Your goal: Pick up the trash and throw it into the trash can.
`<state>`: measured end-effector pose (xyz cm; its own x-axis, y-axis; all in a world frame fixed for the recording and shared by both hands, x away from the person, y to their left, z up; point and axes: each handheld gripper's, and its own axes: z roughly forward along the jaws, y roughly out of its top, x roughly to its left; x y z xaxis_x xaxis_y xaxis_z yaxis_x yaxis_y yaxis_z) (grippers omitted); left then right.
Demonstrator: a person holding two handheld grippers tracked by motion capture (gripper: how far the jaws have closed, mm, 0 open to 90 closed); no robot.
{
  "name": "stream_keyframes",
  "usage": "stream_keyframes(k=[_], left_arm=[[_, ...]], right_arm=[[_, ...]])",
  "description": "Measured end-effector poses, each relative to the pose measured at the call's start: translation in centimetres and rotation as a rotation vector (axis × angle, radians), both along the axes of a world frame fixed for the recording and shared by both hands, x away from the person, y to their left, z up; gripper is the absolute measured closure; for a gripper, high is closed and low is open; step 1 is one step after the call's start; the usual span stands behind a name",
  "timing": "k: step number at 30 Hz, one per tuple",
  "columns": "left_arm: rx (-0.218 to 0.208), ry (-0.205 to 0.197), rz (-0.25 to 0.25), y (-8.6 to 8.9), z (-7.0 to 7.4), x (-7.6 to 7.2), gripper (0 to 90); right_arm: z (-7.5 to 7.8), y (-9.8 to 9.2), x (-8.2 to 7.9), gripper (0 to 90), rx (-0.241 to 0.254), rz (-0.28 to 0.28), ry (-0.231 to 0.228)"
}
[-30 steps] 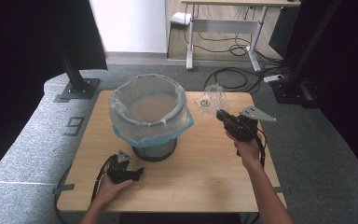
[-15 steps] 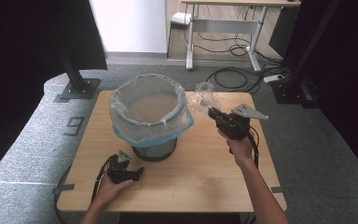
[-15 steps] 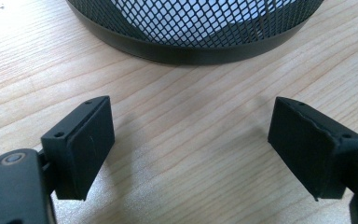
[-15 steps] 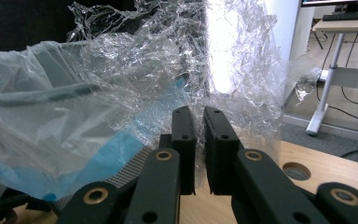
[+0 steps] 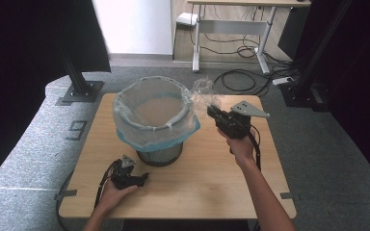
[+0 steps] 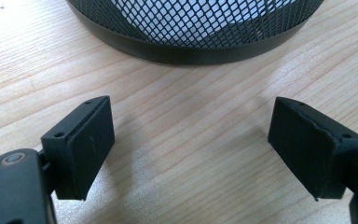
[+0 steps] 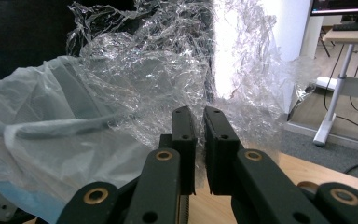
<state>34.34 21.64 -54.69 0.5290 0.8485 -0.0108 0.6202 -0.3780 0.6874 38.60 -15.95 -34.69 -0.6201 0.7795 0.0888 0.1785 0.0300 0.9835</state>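
At the near edge of the table (image 5: pixel 207 187), toward its left corner, the person's left hand (image 5: pixel 112 194) rests on the wood and holds the left tongs (image 5: pixel 142 179). These tongs lie low on the table and aim toward the bin. In the left gripper view its two black jaws stand wide apart with only bare wood grain between them, and the dark rim at the foot of the mesh bin (image 6: pixel 191 28) curves across just beyond them.

Farther in, left of the middle of the table, stands the bin (image 5: pixel 160 153), a black mesh basket. A pale blue bag (image 5: pixel 125 130) lines it, and the bag's top is folded out over the rim and hangs down around the upper part of the mesh. The inside of the bag looks light and open from above.

To the right of the bin, the person's right hand (image 5: pixel 241 147) is raised above the table and holds the right tongs (image 5: pixel 211 110), with the grey three-cornered plate (image 5: pixel 249 109) on top and a cable trailing back along the forearm. The right tongs point toward the far left, at the bin's far right rim. In the right gripper view its jaws are drawn close together, pinching a crumpled sheet of clear plastic wrap (image 7: pixel 168 84). The wrap (image 5: pixel 201 91) billows up and out from the jaw tips, held in the air just beside the bag's (image 7: pixel 37 135) rim.

Beyond the far edge of the table lies grey carpet (image 5: pixel 212 79), with a desk frame and loose cables on the floor behind.
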Motion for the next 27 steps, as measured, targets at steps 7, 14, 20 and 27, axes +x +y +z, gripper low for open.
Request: stream_keyframes(k=[7,14,20,27], left_arm=[[0.0,-0.001,0.0,0.0,0.0,0.0,14.3],[0.0,0.0,0.0,0.0,0.0,0.0,14.3],[0.0,-0.001,0.0,0.0,0.0,0.0,14.3],[0.003,0.0,-0.001,0.0,0.0,0.0,14.3]], right_arm=[[1.1,0.9,0.0,82.8,-0.021,0.015,-0.016],[1.6,1.7,0.4,82.8,-0.034,0.024,-0.013],[2.0,2.5,0.5,82.8,-0.044,0.034,-0.015],[2.2,3.5,0.8,82.7,-0.063,0.045,-0.017]])
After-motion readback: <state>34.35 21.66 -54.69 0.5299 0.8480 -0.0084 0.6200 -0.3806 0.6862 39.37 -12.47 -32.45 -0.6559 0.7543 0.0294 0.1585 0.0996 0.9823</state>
